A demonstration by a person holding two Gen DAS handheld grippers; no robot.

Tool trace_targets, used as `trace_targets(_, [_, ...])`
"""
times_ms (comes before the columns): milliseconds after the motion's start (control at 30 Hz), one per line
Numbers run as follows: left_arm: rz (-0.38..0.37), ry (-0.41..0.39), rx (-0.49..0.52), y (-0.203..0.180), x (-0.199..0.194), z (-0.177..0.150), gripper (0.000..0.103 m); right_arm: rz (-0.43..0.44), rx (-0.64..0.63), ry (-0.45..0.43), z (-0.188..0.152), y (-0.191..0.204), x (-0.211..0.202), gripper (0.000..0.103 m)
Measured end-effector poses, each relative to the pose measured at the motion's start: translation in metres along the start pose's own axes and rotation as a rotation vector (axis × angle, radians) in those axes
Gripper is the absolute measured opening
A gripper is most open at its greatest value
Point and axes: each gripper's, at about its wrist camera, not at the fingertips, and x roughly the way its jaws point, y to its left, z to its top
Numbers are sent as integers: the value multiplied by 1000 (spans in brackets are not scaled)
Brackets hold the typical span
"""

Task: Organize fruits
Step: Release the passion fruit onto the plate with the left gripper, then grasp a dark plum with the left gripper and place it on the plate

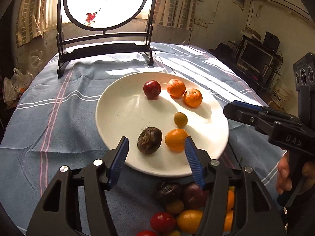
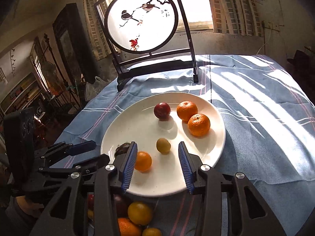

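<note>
A white plate (image 1: 118, 118) holds a red plum (image 1: 152, 89), two mandarins (image 1: 176, 87) (image 1: 193, 97), a small yellow-green fruit (image 1: 180, 119), an orange fruit (image 1: 175, 139) and a dark brown passion fruit (image 1: 149, 140). My left gripper (image 1: 156, 153) is open and empty above the plate's near rim, just in front of the passion fruit. My right gripper (image 2: 157, 164) is open and empty above the plate (image 2: 196, 177), near the orange fruit (image 2: 143, 161) and yellow-green fruit (image 2: 163, 146). A pile of loose fruit (image 1: 177, 214) lies on the cloth below both grippers; it also shows in the right wrist view (image 2: 137, 216).
A blue striped cloth (image 1: 59, 118) covers the round table. A dark-framed round painted screen (image 1: 104, 19) stands at the far edge. The right gripper's body (image 1: 275, 125) hangs at the plate's right side; the left gripper's body (image 2: 65, 157) shows at left.
</note>
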Motion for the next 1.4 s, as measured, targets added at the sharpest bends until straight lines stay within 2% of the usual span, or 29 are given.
trace_targets(167, [-3, -50, 39, 1, -50, -28, 60, -32, -42, -17, -30, 3, -38, 43])
trace_targets(300, [0, -22, 73, -2, -73, -67, 60, -21, -41, 7, -64, 0, -61, 43])
trace_targets(467, [-21, 21, 127, -18, -84, -116, 59, -14, -74, 41, -109, 7, -79, 43])
trace_targets(567, [17, 40, 176, -31, -74, -132, 59, -11, -64, 63, -125, 8, -82, 43])
trace_targets(633, [23, 61, 173, -33, -65, -136, 58, -6, -54, 70, -132, 9, -85, 43])
trace_targets(733, [43, 61, 177, -32, -52, -135, 49, -15, -68, 73, -138, 12, -89, 43])
trace_targets(800, [32, 92, 148, -27, -40, -135, 34, -20, -84, 77, -141, 14, -90, 43])
trace_targets(867, [11, 78, 125, -26, -42, -134, 29, -22, -97, 86, -144, 14, -91, 43])
trace_targets(1000, [-12, 36, 125, -32, -60, -137, 29, -12, -141, 101, -149, 19, -88, 43])
trace_targets(1133, [-35, 8, 110, -32, -77, -137, 29, -69, -166, 104, -147, 20, -75, 43])
trace_targets(1267, [-43, 3, 110, -33, -86, -138, 29, -83, -181, 122, -144, 17, -60, 55])
trace_targets(1400, [-48, -2, 107, -33, -88, -140, 29, -55, -139, 139, -140, 11, -52, 55])
